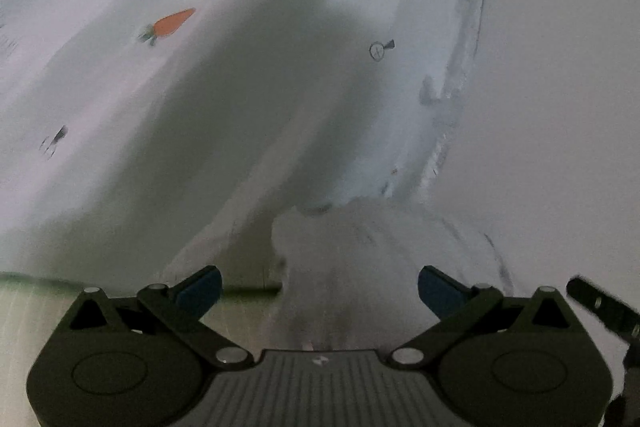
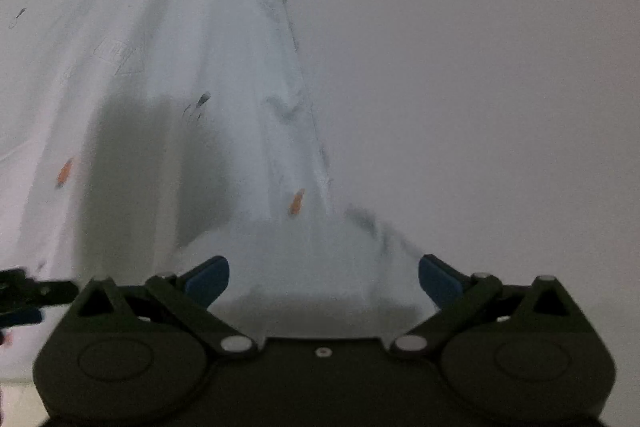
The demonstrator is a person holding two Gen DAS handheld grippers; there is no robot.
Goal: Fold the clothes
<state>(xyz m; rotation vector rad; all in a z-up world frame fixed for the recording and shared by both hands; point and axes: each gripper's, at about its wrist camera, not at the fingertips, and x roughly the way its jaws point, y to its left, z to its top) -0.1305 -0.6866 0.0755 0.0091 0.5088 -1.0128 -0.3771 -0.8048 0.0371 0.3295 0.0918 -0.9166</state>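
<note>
A white garment [image 1: 120,75] printed with small orange carrots [image 1: 170,23] lies spread over a pale surface, its seamed edge [image 1: 460,99] running up the right side. My left gripper [image 1: 320,287] stands open above a rumpled corner of the cloth, its blue pads [image 1: 202,289] wide apart and not pressing on anything. In the right wrist view the same garment [image 2: 248,107] narrows towards the top. A raised fold lies between the spread pads [image 2: 438,281] of my open right gripper [image 2: 324,279]. Each gripper shows at the edge of the other's view.
The pale tabletop [image 1: 560,107] lies bare to the right of the garment in both views [image 2: 480,107]. A strip of greenish gridded mat [image 1: 24,307] shows at the lower left of the left wrist view. The grippers' shadows fall on the cloth.
</note>
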